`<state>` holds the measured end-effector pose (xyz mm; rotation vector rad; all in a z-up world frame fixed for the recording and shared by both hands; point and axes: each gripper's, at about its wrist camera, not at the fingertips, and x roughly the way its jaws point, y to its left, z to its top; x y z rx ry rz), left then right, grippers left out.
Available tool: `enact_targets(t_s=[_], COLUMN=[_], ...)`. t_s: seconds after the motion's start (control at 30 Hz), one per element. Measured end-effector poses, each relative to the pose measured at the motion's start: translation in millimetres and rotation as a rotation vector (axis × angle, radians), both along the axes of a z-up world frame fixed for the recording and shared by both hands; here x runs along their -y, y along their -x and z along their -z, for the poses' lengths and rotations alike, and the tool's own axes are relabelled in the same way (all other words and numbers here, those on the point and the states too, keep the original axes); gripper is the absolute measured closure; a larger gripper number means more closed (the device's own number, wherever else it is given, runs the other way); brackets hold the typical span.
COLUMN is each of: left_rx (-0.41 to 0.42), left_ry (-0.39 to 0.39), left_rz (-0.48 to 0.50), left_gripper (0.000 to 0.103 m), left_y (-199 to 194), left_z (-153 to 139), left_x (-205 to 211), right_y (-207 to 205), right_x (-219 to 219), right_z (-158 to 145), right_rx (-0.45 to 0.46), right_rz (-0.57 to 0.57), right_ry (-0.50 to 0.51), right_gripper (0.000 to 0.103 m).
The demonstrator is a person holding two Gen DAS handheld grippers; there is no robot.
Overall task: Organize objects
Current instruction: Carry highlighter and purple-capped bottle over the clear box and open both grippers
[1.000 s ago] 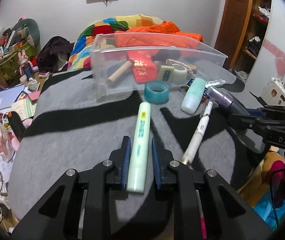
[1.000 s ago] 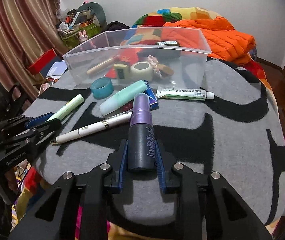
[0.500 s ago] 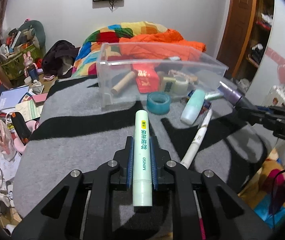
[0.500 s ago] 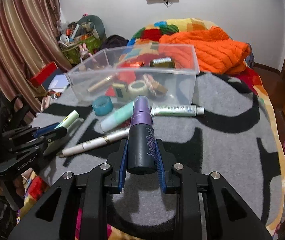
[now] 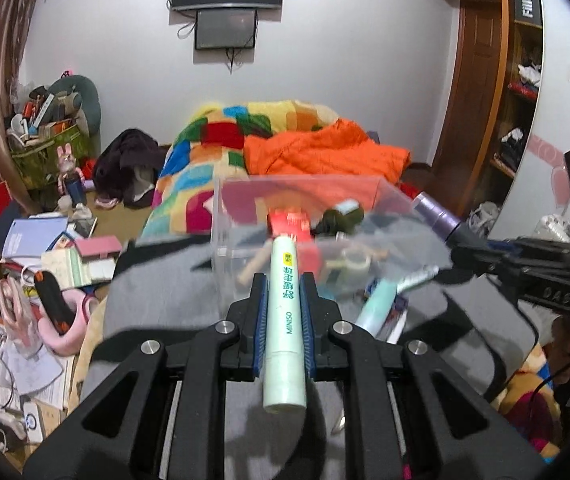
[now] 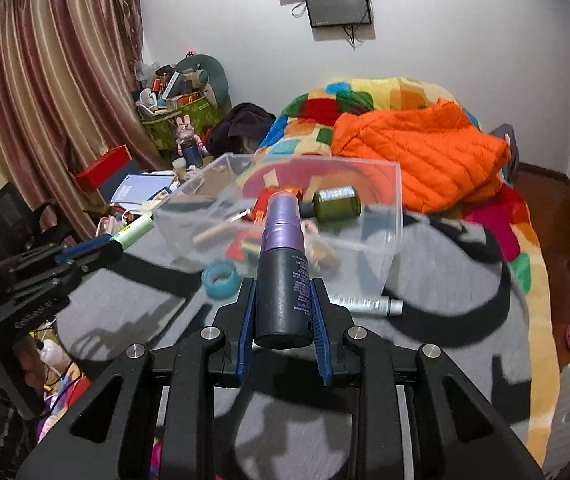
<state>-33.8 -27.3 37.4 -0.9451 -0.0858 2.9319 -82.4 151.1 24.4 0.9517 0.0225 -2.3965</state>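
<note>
My left gripper (image 5: 283, 284) is shut on a pale green tube (image 5: 285, 320) and holds it in the air, pointing at the clear plastic bin (image 5: 221, 240). My right gripper (image 6: 283, 284) is shut on a black spray bottle with a purple cap (image 6: 283, 264), also lifted, aimed at the same bin (image 6: 389, 240). Inside the bin lie a red packet, a wooden stick, a tape roll and a dark green bottle (image 6: 335, 202). From each wrist view the other gripper shows: the right one (image 5: 481, 248), the left one (image 6: 97, 246).
On the grey-and-black blanket (image 6: 445, 320) before the bin lie a teal tape ring (image 6: 221, 278), a white tube (image 6: 365, 304) and a mint bottle (image 5: 377, 308). A bed with an orange jacket (image 6: 417, 152) is behind. Clutter covers the floor at left (image 5: 45, 260).
Both grippers have risen off the blanket with their objects and tilted up, so the bin now sits lower and closer in each view. The left jaws closed fully on the tube.
</note>
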Motion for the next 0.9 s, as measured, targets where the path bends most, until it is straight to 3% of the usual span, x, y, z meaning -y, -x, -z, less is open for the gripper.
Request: enact_targets(t_s=[0.1,0.2,0.57,0.77,0.9], left_rx=[-0.038,-0.02,0.15,0.147,0.124], left_ry=[0.022,-0.012,-0.168,-0.132,-0.091], left_rz=[-0.005,0.009,0.05,0.058,0.067], left_gripper=[0.088,0.088,0.088,0.087,0.075], left_y=[11.9,30.9,107.4,119.6,115.5], left_z=[-9.3,-11.0,15.7,21.0,17.9], left_x=[-1.2,1.3,14.4,2.3,-6.8], right_y=[18.0,38.2,100.0,111.1,97.4], right_x=[4.2,13.2,31.9,43.6,49.3], right_z=[-1.3,-1.1,22.0,38.9,35.0], right_rx=[0.003,0.005,0.1,0.118,0.03], right_rz=[-0.009,-0.012,-0.017,-0.017,-0.01], right_ry=[0.016,0.011,-0.02,-0.06,-0.137], right_gripper=[0.08,0.08,0.08,0.08,0.076])
